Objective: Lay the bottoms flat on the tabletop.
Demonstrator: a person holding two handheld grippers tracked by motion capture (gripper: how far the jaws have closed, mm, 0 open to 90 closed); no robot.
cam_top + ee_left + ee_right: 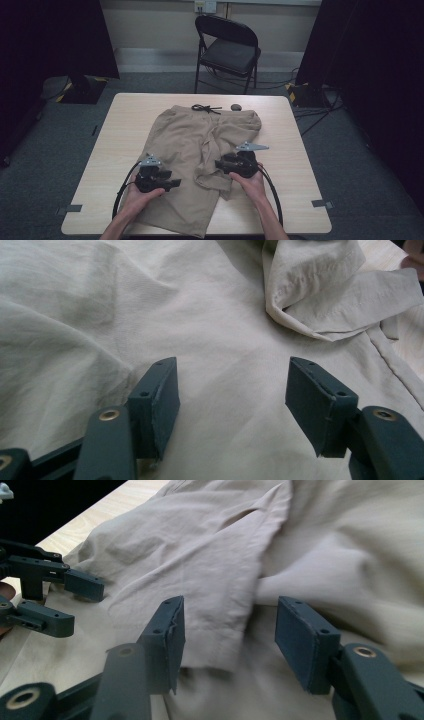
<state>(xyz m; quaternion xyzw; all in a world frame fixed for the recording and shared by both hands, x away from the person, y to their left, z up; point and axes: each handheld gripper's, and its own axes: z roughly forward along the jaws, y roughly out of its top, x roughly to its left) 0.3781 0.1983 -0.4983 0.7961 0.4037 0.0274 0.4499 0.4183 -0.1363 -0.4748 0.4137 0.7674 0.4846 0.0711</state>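
Room: a dim room with grey carpet is surrounding a pale wooden worktop point(115, 150); a black folding chair point(227, 50) is standing beyond its far edge, with dark curtains hanging at both sides.
Shorts: a pair of beige shorts point(180, 145) is lying across the middle of the worktop, waistband toward the chair, one leg reaching down to the near edge.
Drawstring: a dark drawstring point(206, 108) is sitting tied at the waistband, and a small dark round object point(236, 107) is lying on the wood just beside it.
Folded leg: the other leg point(215, 172) is lying rumpled and turned over itself (its hem is showing as a loose flap in the left tool's view point(330, 300)).
Left tool: the left tool point(172, 184) is resting over the flat leg of the shorts, pointing toward the rumpled part; its jaws are standing apart over smooth cloth point(230, 405), gripping nothing.
Right tool: the right tool point(220, 165) is hovering at the rumpled leg, pointing toward the left one; its jaws are released, with the hem edge of the folded cloth point(220, 630) lying between them but not pinched.
Hands: the person's hands are holding both tools from the near side, cables looping back toward the worktop's edge.
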